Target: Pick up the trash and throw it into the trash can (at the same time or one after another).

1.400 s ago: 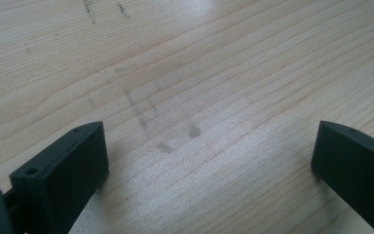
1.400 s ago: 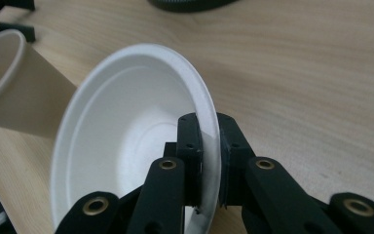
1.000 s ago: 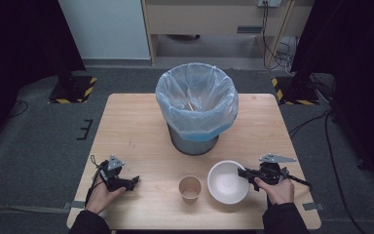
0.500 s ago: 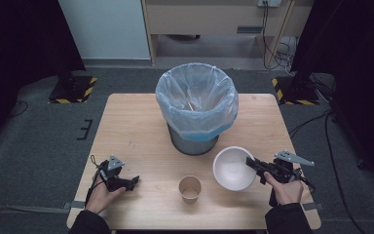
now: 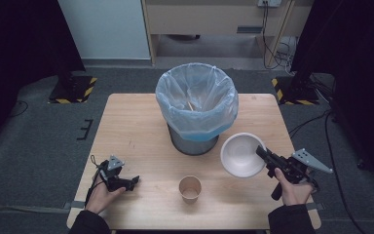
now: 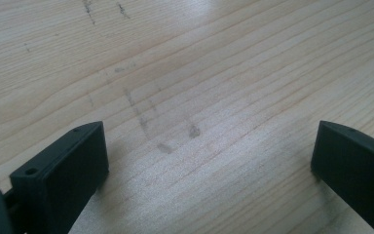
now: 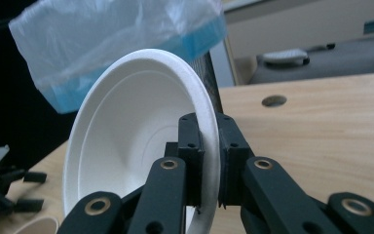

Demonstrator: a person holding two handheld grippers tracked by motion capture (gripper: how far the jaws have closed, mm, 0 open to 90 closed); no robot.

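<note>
Right gripper view looks along the right gripper (image 7: 208, 161), whose two black jaws are clamped together on the rim of a white paper bowl (image 7: 126, 146). One jaw presses the inside of the rim and the other the outside, and the bowl stands tilted on edge with its hollow facing left in that view. Behind the bowl hangs the pale blue plastic liner (image 7: 121, 44) of a bin, and to the right the wooden bench (image 7: 321, 126) runs off, with a small round hole in its top.

From the high view, the right gripper (image 5: 263, 155) sits at the near right of the bench (image 5: 126, 131), held in a hand (image 5: 292, 190) that comes in from the near edge. The bowl (image 5: 241, 156) is lifted clear of the wood, just right of the bin (image 5: 197, 107) and close to its near side, its opening turned up toward the camera. A brown paper cup (image 5: 190, 188) stands upright on the bench to the left of the bowl, near the front edge and apart from both grippers.

At the near left, the left gripper (image 5: 126, 181) rests low on the bench in the other hand (image 5: 102, 195), well apart from the cup. In the left gripper view its jaws stand wide apart over bare, lightly scuffed wood (image 6: 185, 97), with nothing between them.
</note>
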